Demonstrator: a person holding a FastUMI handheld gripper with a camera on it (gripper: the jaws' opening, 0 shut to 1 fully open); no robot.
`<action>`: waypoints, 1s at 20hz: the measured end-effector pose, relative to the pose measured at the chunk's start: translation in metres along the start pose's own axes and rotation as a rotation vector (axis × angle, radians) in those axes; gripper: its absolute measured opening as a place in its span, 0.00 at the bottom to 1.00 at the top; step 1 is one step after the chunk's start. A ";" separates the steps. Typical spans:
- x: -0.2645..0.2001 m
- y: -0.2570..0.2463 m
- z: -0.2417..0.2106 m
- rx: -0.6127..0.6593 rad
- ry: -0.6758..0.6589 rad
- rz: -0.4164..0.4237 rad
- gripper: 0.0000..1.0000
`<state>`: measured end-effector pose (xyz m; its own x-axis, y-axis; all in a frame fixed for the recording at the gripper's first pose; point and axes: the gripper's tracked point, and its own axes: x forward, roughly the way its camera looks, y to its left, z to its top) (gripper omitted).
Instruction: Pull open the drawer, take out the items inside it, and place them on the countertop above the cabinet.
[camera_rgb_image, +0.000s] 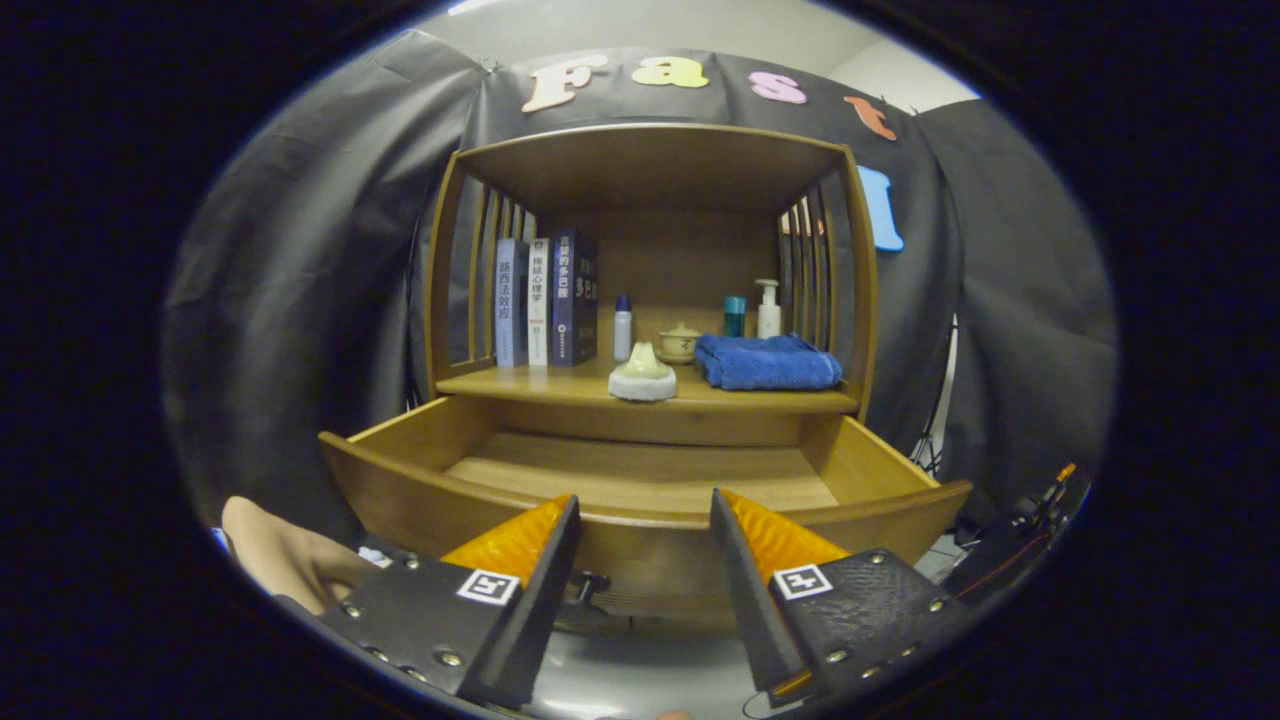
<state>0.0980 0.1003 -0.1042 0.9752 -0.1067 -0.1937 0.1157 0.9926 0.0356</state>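
A wooden cabinet's drawer (640, 480) stands pulled open just beyond my fingers, and its visible floor is bare. My gripper (645, 505) is open, with nothing between its fingers, which hover in front of the drawer's front panel. On the countertop (540, 385) above the drawer sit a folded blue towel (766, 362) on the right and a small pale round object with a cone top (642, 377) near the front middle.
Three upright books (545, 300) stand at the countertop's left. Behind are a small white bottle (622, 328), a lidded jar (679, 343), a teal bottle (735, 315) and a pump bottle (768, 308). A person's hand (290, 560) shows left of my fingers.
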 end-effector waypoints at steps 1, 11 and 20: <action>0.002 0.001 -0.005 -0.022 0.006 -0.012 0.79; 0.013 -0.004 -0.006 -0.160 -0.033 -0.093 0.93; 0.037 -0.011 0.005 -0.168 -0.055 -0.072 0.93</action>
<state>0.1335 0.0853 -0.1069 0.9749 -0.1762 -0.1362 0.1569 0.9774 -0.1419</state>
